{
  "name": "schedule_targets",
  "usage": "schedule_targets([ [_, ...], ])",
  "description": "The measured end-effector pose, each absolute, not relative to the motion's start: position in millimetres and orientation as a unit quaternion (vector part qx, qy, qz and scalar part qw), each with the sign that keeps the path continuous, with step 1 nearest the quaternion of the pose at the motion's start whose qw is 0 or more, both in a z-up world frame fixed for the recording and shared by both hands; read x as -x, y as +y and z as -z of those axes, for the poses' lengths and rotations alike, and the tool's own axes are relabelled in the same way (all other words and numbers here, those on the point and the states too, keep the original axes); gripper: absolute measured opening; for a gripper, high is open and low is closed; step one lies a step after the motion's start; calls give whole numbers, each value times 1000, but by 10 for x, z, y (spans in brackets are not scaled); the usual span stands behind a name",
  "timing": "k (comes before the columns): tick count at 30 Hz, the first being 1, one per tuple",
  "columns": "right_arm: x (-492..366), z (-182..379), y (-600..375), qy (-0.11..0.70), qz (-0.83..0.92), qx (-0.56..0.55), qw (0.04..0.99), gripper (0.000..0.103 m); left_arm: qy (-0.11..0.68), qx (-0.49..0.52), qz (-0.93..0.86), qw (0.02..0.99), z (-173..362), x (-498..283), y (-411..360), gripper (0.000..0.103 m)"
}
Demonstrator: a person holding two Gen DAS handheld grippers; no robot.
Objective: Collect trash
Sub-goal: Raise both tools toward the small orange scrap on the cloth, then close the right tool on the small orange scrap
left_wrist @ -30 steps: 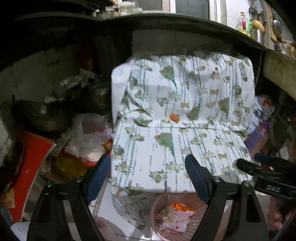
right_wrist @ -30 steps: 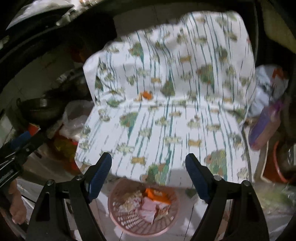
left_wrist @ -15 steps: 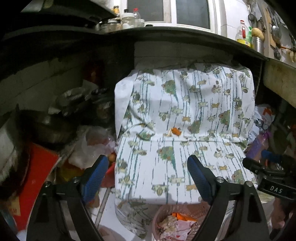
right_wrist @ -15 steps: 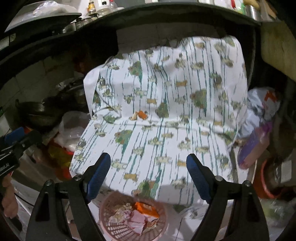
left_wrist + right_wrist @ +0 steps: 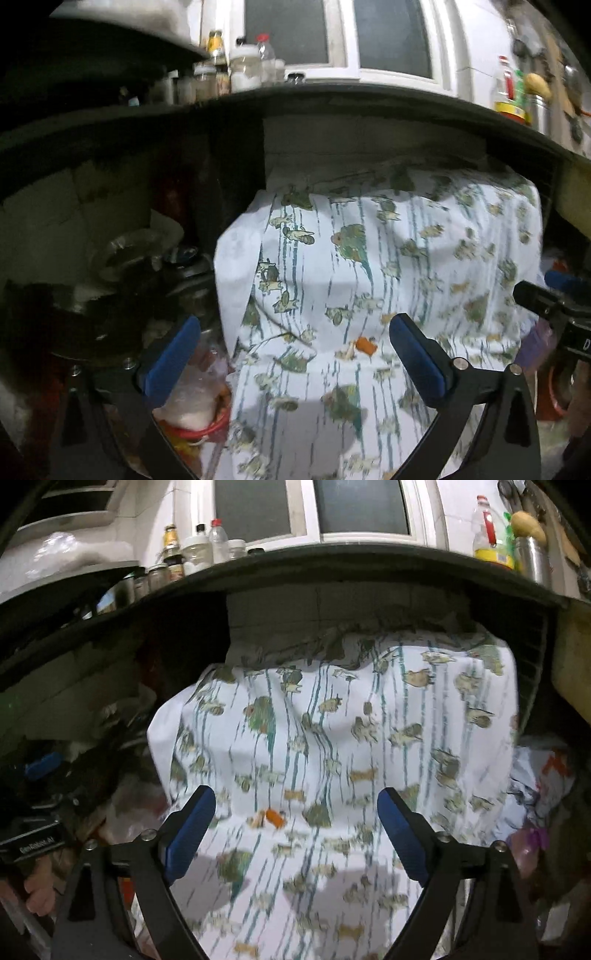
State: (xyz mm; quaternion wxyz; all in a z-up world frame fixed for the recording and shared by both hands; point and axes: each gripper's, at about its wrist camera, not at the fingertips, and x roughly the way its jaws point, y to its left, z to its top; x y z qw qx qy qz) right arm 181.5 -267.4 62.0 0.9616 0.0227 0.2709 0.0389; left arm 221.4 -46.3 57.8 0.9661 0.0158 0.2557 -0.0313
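Orange scrap (image 5: 275, 818) lies on the cloth (image 5: 332, 738) fold, ahead and between your right gripper (image 5: 295, 827) fingers; left gripper (image 5: 291, 354) has it off-centre right. Both open, empty.

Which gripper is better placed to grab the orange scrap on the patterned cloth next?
Right, marginally. The orange scrap sits between the right gripper jaws, slightly left of centre. For the left gripper, the scrap lies close to its right-side jaw. Both are open and empty, short of the cloth.
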Motion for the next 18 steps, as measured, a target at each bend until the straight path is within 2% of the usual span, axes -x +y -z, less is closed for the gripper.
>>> schedule_targets([
  [4,-2352,-354,-2647,306,-48,-44,950,88,289,-2,20,957,-313,-2685,-397,103],
  [12,-3217,602,-2432,422,-76,-17,903,87,358,-62,35,931,259,-3431,-429,103],
  [15,-3487,926,-2386,460,-89,-24,883,77,381,-59,35,922,426,-3646,-383,103],
  [18,-3730,1247,-2331,499,-106,-38,859,60,393,-47,27,918,528,-3775,-321,103],
])
